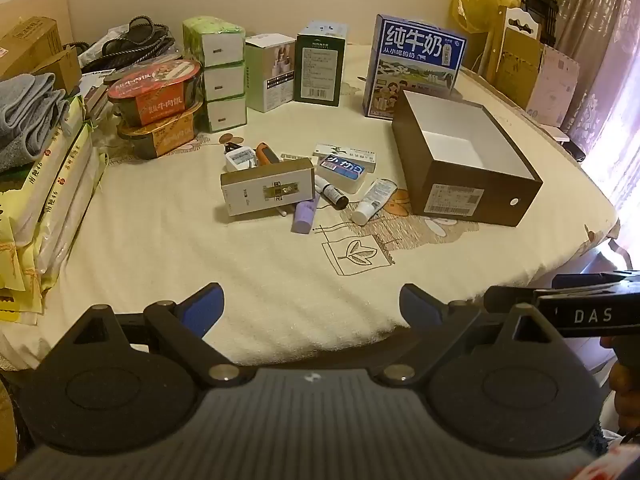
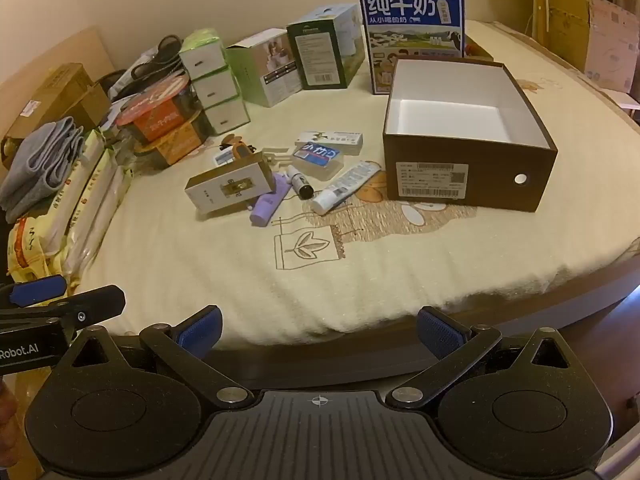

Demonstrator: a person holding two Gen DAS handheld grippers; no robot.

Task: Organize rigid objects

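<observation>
A pile of small items lies mid-table: a white and gold carton (image 1: pixel 267 192) (image 2: pixel 230 187), a lilac tube (image 1: pixel 305 216) (image 2: pixel 270 204), a dark-capped vial (image 1: pixel 331 196) (image 2: pixel 301 182), a white tube (image 1: pixel 374 201) (image 2: pixel 344 192), a blue-labelled case (image 1: pixel 342 171) (image 2: pixel 319 159), a flat white carton (image 1: pixel 346 153) (image 2: pixel 330 139) and an orange tool (image 1: pixel 267 153). To their right stands an open brown box (image 1: pixel 468 164) (image 2: pixel 468 136) with a bare white inside. My left gripper (image 1: pixel 312 307) and right gripper (image 2: pixel 319 328) hover open at the near table edge, nothing between the fingers.
Along the back stand a blue milk carton (image 1: pixel 412 66) (image 2: pixel 412 32), a dark green box (image 1: pixel 319 68), a pale green box (image 1: pixel 270 74) and stacked green-white boxes (image 1: pixel 220 76). Stacked food bowls (image 1: pixel 158 104), rice bags (image 1: pixel 48 200) and grey towels (image 1: pixel 28 116) crowd the left. A cream cloth (image 1: pixel 240 300) covers the table.
</observation>
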